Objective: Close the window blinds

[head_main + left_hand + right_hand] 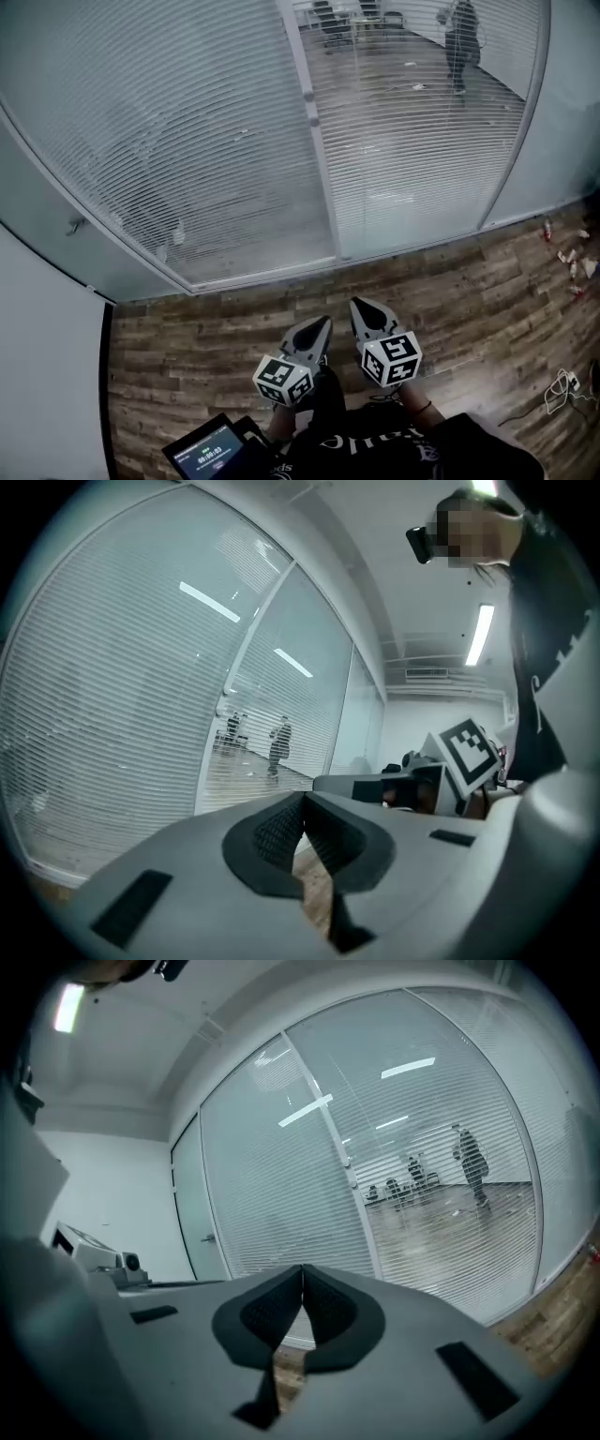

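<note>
Two glass wall panels carry horizontal slat blinds. The left blinds [159, 141] look mostly turned shut and milky. The right blinds [412, 131] have slats turned open, so a room beyond shows through. A white mullion [314, 141] divides them. My left gripper [324, 323] and right gripper [359, 307] hang low near my body over the wooden floor, well short of the glass. Both are shut with nothing between the pads. In the left gripper view the left blinds [112, 714] fill the left side; the right gripper view shows the right blinds [441, 1194].
A person [461, 42] stands beyond the right glass near office chairs [333, 23]. A door handle [75, 226] sits at left. Small bottles [567, 262] and a cable [562, 386] lie on the wood floor at right. A tablet [208, 457] sits at the bottom.
</note>
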{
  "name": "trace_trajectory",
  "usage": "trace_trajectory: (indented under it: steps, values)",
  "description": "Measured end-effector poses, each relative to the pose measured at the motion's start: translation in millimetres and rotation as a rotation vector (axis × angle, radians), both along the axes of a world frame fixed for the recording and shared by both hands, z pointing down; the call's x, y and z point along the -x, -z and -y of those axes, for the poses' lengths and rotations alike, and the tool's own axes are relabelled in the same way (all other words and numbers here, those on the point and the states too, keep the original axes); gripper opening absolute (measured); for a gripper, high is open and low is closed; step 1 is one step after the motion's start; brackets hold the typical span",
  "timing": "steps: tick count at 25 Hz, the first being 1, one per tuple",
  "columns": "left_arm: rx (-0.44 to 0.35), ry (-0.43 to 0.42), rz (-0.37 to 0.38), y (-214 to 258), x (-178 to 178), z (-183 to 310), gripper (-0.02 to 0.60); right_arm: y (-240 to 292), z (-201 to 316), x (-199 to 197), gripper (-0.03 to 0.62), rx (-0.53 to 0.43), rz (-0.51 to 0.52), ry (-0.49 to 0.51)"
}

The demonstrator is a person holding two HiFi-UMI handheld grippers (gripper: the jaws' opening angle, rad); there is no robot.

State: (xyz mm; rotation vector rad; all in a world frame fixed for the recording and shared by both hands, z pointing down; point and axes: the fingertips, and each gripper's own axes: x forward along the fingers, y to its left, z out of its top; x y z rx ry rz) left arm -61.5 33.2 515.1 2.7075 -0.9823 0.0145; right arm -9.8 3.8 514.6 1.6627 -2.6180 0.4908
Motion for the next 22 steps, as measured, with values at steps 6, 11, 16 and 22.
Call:
trace_trajectory:
  steps: [6, 11, 16, 22]
  values:
    - [-0.019, -0.08, 0.014, 16, 34, 108, 0.003, 16, 113, 35, 0.017, -0.013, -0.007, -0.052]
    - [-0.043, -0.147, -0.007, 30, 64, 198, 0.003, 31, 210, 60, 0.017, -0.043, -0.017, -0.135]
    - [-0.041, -0.15, -0.02, 31, 78, 274, 0.003, 36, 271, 62, 0.017, -0.061, -0.088, -0.184]
    - [-0.019, -0.147, -0.023, 21, 69, 332, 0.003, 50, 342, 40, 0.017, -0.101, -0.22, -0.22]
